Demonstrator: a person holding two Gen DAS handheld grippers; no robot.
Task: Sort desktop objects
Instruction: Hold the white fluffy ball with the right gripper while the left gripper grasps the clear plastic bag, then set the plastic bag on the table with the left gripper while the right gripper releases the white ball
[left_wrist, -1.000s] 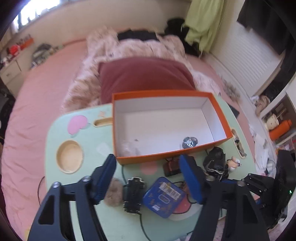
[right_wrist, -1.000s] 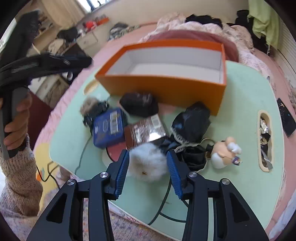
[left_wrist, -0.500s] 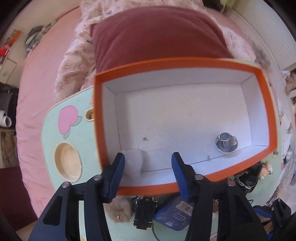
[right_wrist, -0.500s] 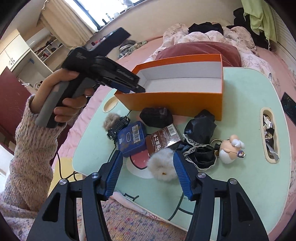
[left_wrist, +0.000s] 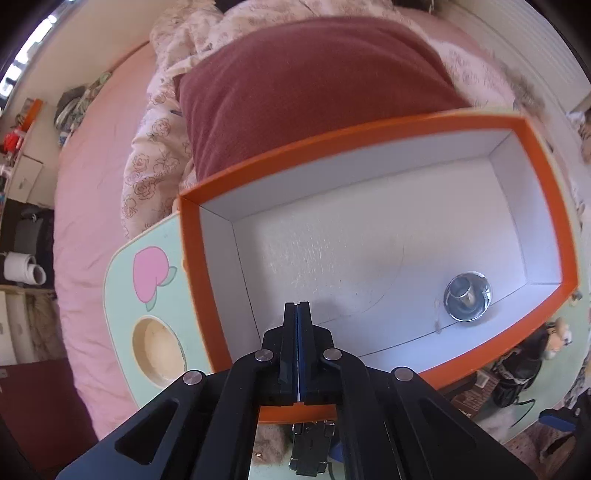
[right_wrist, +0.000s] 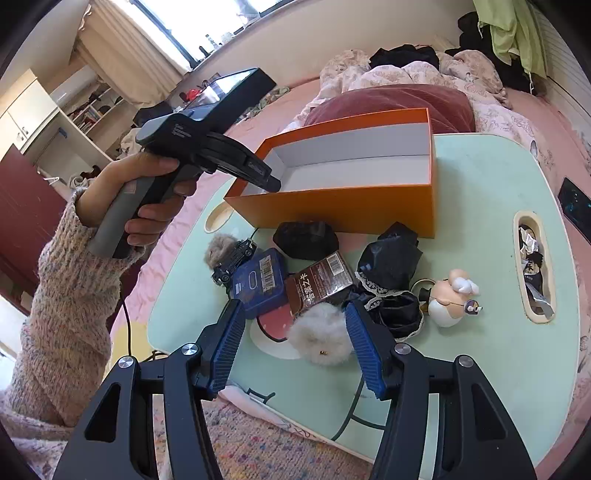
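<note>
My left gripper (left_wrist: 297, 306) is shut and points down into the near left corner of the orange box (left_wrist: 369, 136); I see nothing between its pads. The box's white floor holds a shiny silver round object (left_wrist: 467, 297). In the right wrist view a hand (right_wrist: 147, 195) holds the left gripper (right_wrist: 275, 183) over the orange box (right_wrist: 332, 210). My right gripper (right_wrist: 295, 347) is open, low over the table's front edge. A white fluffy pompom (right_wrist: 321, 339) lies between its fingers; whether the right pad touches it I cannot tell.
On the green table (right_wrist: 480, 206) before the box lie a blue tin (right_wrist: 260, 282), a brown packet (right_wrist: 319, 284), a black toy car (right_wrist: 232, 262), a grey pompom (right_wrist: 216, 251), a black pouch (right_wrist: 306, 240), black lace cloth (right_wrist: 391, 266) and a small figurine (right_wrist: 450, 299). A slot (right_wrist: 533, 269) holds wrappers.
The left gripper moved from the table's front over the box, tipped downward and shut its jaws. The right gripper's jaws widened around the white pompom and stayed in place.
</note>
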